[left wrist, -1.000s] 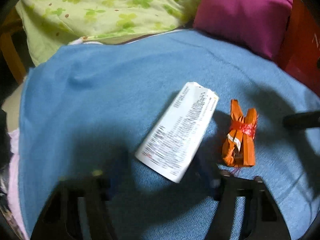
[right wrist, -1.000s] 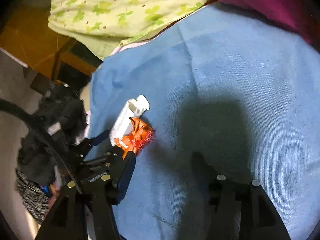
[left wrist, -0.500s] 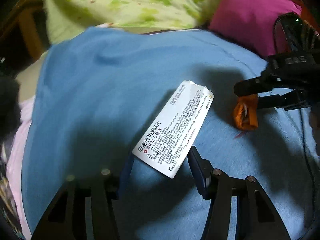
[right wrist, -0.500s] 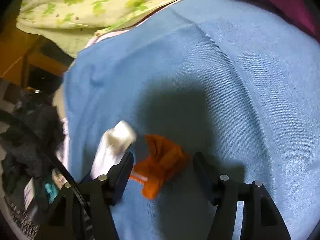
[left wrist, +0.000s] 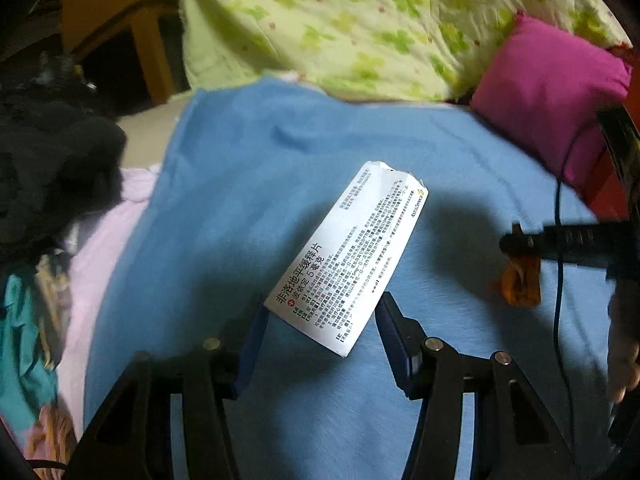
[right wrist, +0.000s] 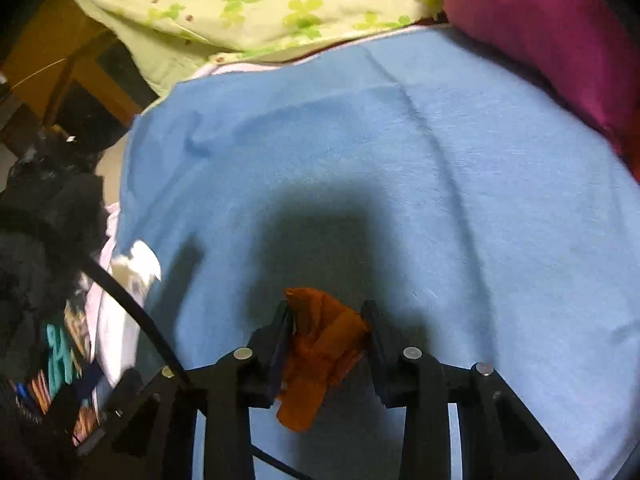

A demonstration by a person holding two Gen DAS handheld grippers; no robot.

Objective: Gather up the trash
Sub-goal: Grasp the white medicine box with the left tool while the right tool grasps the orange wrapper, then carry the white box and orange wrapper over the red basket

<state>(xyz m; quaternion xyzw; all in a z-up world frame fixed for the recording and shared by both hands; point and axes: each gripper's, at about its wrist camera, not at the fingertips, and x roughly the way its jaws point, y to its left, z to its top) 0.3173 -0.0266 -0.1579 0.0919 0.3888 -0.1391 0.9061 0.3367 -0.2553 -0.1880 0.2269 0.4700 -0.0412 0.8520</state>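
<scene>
A white medicine box [left wrist: 352,256] with black print lies on the blue blanket [left wrist: 248,184]. My left gripper [left wrist: 320,312] is open, its fingers on either side of the box's near end. An orange crumpled wrapper [right wrist: 324,344] sits between the fingers of my right gripper [right wrist: 326,316], which is shut on it. In the left wrist view the wrapper [left wrist: 520,280] hangs from the right gripper [left wrist: 520,248] at the right. The white box also shows at the left in the right wrist view [right wrist: 132,268].
A green clover quilt [left wrist: 360,20] and a magenta pillow [left wrist: 552,92] lie at the back. Dark clothes [left wrist: 48,168] and colourful items [left wrist: 28,340] pile up off the blanket's left edge. A wooden frame [left wrist: 132,20] stands at the back left.
My right gripper has closed on the orange wrapper and lifted it from the blanket. My left gripper has moved up to the white box, so its near end now sits between the fingers.
</scene>
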